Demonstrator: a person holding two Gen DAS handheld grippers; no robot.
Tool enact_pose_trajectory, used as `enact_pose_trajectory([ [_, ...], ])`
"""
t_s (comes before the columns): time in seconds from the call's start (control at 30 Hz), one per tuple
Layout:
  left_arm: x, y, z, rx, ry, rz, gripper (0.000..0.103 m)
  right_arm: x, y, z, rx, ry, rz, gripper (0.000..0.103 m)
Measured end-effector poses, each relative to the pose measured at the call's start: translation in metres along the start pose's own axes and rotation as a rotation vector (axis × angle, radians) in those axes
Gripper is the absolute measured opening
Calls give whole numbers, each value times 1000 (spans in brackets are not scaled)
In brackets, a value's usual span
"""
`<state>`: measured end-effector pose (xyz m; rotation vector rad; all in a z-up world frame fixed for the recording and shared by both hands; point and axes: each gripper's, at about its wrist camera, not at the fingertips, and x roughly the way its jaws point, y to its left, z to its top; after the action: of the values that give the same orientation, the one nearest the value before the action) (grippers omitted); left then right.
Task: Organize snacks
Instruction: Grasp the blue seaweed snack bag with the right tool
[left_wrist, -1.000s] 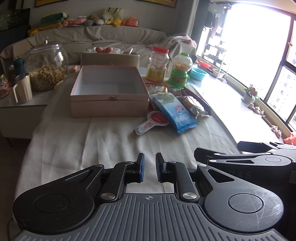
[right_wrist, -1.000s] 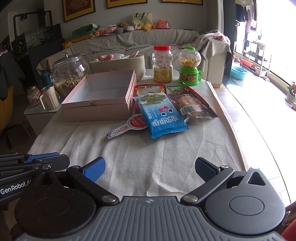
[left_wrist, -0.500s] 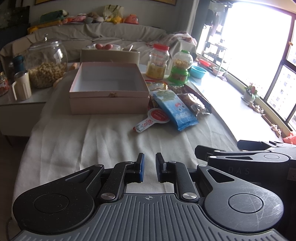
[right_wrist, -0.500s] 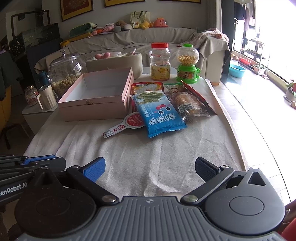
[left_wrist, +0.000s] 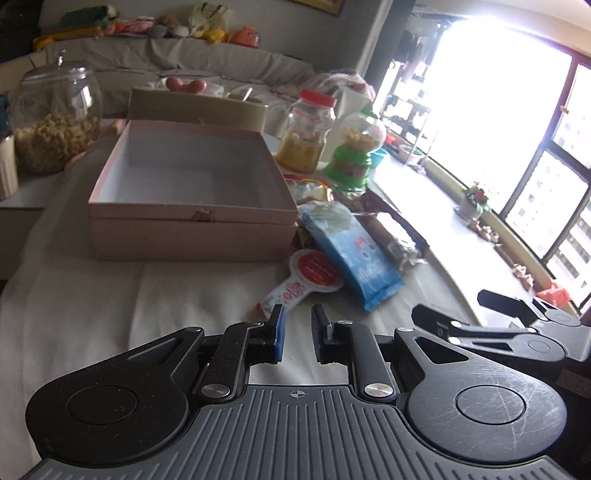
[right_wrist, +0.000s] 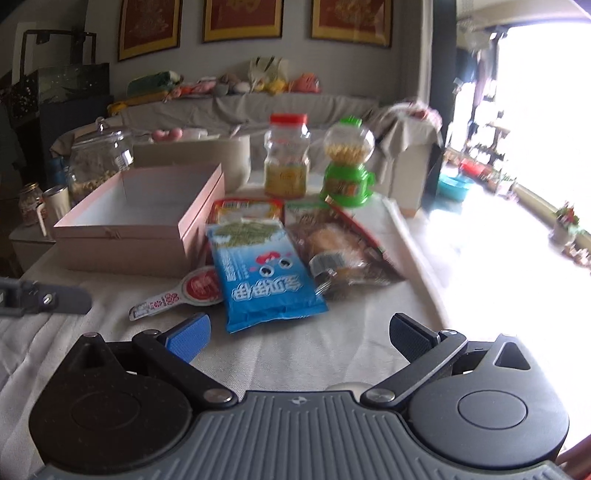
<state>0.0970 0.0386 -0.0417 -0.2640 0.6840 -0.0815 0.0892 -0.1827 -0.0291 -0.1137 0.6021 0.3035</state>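
Note:
An open, empty pink box (left_wrist: 192, 229) (right_wrist: 122, 251) sits on the white cloth. To its right lie a blue snack packet (left_wrist: 354, 254) (right_wrist: 262, 273), a red-and-white paddle-shaped packet (left_wrist: 310, 273) (right_wrist: 192, 290), a brown bread packet (left_wrist: 391, 236) (right_wrist: 336, 251) and a red-orange packet (right_wrist: 245, 210). My left gripper (left_wrist: 297, 314) is shut but for a narrow gap, with nothing in it, just short of the paddle packet's handle. My right gripper (right_wrist: 299, 328) stands wide open and empty in front of the blue packet.
Behind the snacks stand a red-lidded jar (left_wrist: 306, 133) (right_wrist: 288, 158) and a green candy dispenser (left_wrist: 354, 151) (right_wrist: 347, 166). A big glass jar (left_wrist: 55, 122) and a cream mug (right_wrist: 55, 203) stand left of the box. The table's right edge (right_wrist: 417, 254) drops to the floor.
Both grippers have moved forward and a little down toward the box and snacks, which now look larger and closer. The right view has become blurred. Nothing on the table has shifted.

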Motion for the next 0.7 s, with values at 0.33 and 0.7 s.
enact_pose_trajectory([
  [0.33, 69, -11, 18, 333, 40, -70, 17, 79, 13, 29, -59, 87, 160, 102],
  [0.7, 97, -12, 14, 413, 97, -77, 24, 116, 9, 38, -39, 130, 166, 98],
])
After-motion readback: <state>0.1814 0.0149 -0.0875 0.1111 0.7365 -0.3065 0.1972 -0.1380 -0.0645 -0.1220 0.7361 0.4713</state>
